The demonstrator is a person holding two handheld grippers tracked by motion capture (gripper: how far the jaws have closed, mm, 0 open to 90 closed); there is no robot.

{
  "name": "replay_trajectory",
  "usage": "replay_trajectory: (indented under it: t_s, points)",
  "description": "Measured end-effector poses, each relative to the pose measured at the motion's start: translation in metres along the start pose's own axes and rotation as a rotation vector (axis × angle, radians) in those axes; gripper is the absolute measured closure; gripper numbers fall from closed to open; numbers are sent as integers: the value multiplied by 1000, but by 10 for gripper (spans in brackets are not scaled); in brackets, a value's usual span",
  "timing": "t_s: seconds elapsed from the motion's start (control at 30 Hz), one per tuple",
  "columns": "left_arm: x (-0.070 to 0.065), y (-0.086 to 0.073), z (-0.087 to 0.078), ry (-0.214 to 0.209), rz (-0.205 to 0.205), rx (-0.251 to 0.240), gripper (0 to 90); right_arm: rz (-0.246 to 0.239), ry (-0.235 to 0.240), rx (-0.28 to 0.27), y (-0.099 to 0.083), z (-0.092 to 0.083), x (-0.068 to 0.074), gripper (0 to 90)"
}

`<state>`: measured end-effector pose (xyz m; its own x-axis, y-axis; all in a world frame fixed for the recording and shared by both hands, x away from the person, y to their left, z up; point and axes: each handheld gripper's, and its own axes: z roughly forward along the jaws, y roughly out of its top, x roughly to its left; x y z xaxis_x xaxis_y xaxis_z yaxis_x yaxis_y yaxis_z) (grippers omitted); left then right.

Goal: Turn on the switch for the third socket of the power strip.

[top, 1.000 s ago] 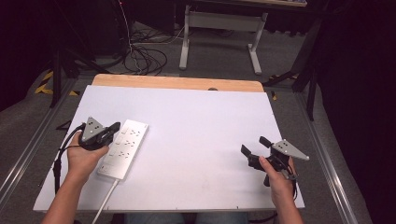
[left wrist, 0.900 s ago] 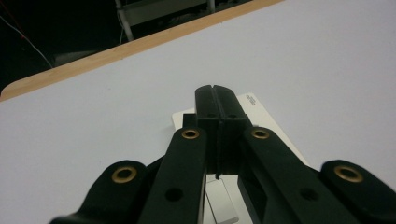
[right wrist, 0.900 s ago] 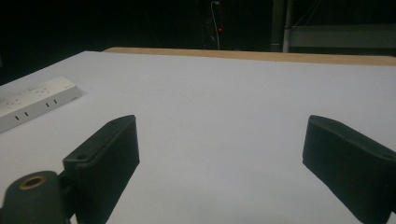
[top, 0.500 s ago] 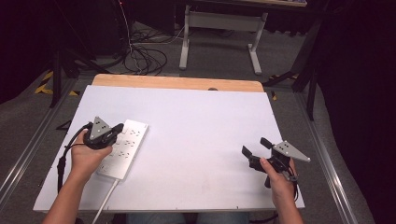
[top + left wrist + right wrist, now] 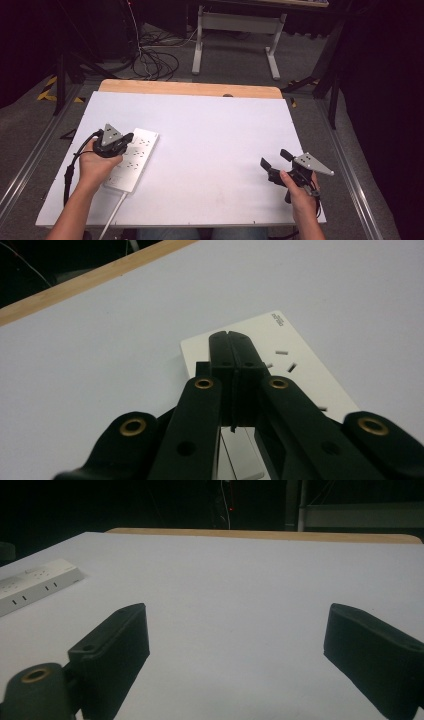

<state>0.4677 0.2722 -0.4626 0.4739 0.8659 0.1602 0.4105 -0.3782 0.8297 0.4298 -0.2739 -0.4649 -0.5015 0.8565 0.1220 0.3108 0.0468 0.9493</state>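
A white power strip [image 5: 136, 159] lies on the left part of the white table [image 5: 215, 125], its cord [image 5: 113, 214] running off the near edge. My left gripper [image 5: 130, 136] is held over the strip's far end, jaws shut with nothing between them. In the left gripper view the closed tips [image 5: 231, 338] sit above the strip [image 5: 300, 371] near its socket slots; whether they touch it I cannot tell. My right gripper [image 5: 274, 158] rests low at the table's near right, jaws open and empty. The right gripper view has its open jaws [image 5: 240, 626] facing the strip [image 5: 35, 584] far off at the left.
A bare wooden strip [image 5: 190, 89] runs along the table's far edge. Beyond it stand a grey metal frame [image 5: 235, 30] and loose cables [image 5: 150, 60] on the floor. Metal rails [image 5: 30, 160] flank the table.
My left hand has shifted slightly to the right over the power strip, jaws staying shut. The right hand has not moved.
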Motion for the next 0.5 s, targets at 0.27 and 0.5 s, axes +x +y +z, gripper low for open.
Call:
replay_trajectory:
  t_s: [0.27, 0.5]
  points:
    - [2, -1, 3, 18, -1, 16, 898, 1, 3, 2, -1, 1, 1, 113]
    - [1, -2, 6, 20, -3, 32, 898, 4, 0, 3, -1, 1, 1, 113]
